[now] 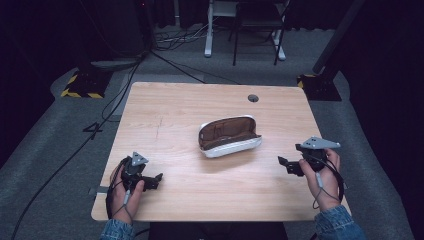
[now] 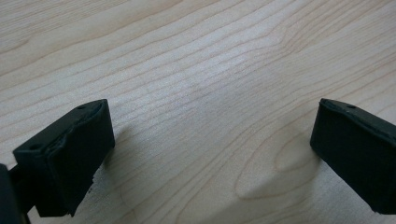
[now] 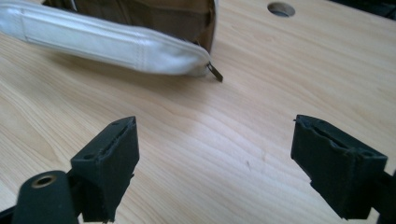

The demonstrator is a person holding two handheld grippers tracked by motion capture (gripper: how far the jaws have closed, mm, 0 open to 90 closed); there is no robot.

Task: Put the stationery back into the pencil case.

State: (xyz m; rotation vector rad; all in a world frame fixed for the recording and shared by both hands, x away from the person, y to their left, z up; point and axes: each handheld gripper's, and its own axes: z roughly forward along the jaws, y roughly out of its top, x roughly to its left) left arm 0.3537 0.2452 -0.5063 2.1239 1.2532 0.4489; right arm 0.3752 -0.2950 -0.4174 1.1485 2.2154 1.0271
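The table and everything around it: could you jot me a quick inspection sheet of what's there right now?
Surface: wooden table, one round hole near the far edge.
Job's things: white pouch, brown inside, lying open mid-table; zip pull at its end.
Clutter: nothing seen.
Grippers: left tongs and right tongs open, holding nothing, near the table's front.
Cables: black cables on the floor, far left.
Surroundings: dark room, grey floor, chair behind.
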